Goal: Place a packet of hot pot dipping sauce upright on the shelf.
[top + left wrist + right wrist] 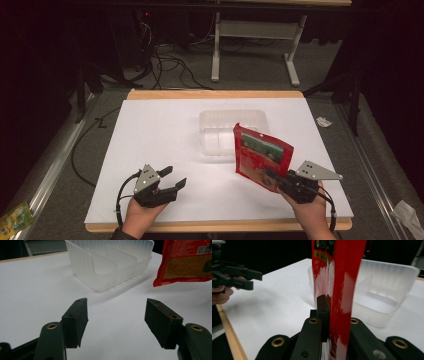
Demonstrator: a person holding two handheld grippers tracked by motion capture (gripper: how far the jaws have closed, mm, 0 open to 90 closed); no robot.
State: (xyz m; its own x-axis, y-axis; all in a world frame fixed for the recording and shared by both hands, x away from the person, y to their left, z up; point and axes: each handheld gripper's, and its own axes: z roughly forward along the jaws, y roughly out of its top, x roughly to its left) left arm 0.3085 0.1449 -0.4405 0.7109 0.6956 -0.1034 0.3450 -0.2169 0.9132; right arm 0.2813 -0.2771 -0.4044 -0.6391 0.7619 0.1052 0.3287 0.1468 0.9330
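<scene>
The right gripper [274,176] is clamped on a red packet [262,156], holding it upright above the white surface [165,130], just near and right of the clear plastic tray [231,131]. At near left, the left gripper [174,178] hovers with jaws apart, nothing between them.

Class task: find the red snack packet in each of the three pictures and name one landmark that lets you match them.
High view: the red packet stands right of centre, pinched at its lower edge by the right gripper.
Left gripper view: its lower part hangs at the top right corner.
Right gripper view: it rises edge-on through the middle, between the jaws.
Shared landmark: the clear plastic tray just behind the packet.
</scene>
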